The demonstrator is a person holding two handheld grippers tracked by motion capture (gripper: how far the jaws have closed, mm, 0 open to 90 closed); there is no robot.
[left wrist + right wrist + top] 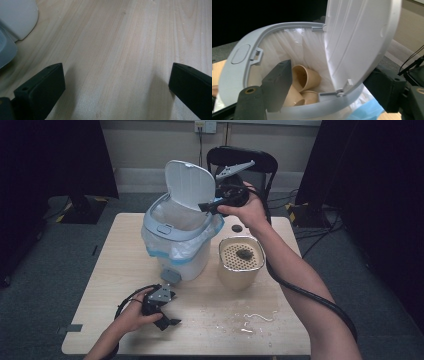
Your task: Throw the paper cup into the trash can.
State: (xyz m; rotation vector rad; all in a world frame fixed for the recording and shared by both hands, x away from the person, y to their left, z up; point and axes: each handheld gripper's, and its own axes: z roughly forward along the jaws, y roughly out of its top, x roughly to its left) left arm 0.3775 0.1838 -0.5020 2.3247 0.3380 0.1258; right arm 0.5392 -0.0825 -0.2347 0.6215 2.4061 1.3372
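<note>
A white pedal bin [175, 247] with a plastic liner stands on the table, its lid [190, 182] tipped up. Inside lie beige paper cups [305, 78]. My right gripper [209, 206] is held up at the lid's right edge. In the right gripper view this gripper [332, 87] stands open, one jaw inside the bin mouth and the other outside the lid [359, 40], with neither pad pressing on it. My left gripper [167, 321] rests low on the table in front of the bin. It [117, 85] is wide open over bare wood.
A beige tub [241, 267] with a perforated insert and a dark lump [244, 253] on it stands right of the bin. A small dark disc [236, 228] lies behind it. Crumbs and white scraps [252, 317] litter the table's front right. A black chair [242, 160] stands beyond the table [115, 250].
</note>
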